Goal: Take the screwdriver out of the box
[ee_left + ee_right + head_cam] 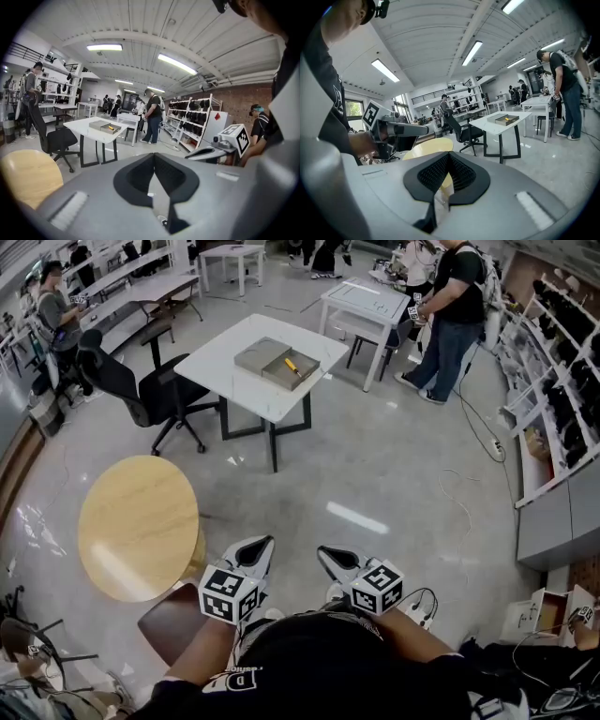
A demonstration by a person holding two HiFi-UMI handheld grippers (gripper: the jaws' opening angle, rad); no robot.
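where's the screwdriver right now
In the head view, the yellow-handled screwdriver lies in the right half of the open grey box on the white table ahead, right of the black office chair.

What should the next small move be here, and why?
Probably a step forward toward the white table, before any reach. The box holding the yellow-handled screwdriver sits on that table, well across the floor. The left gripper and right gripper are close to the person's body, jaws together with nothing between them. Opening a gripper can wait until the box is near.
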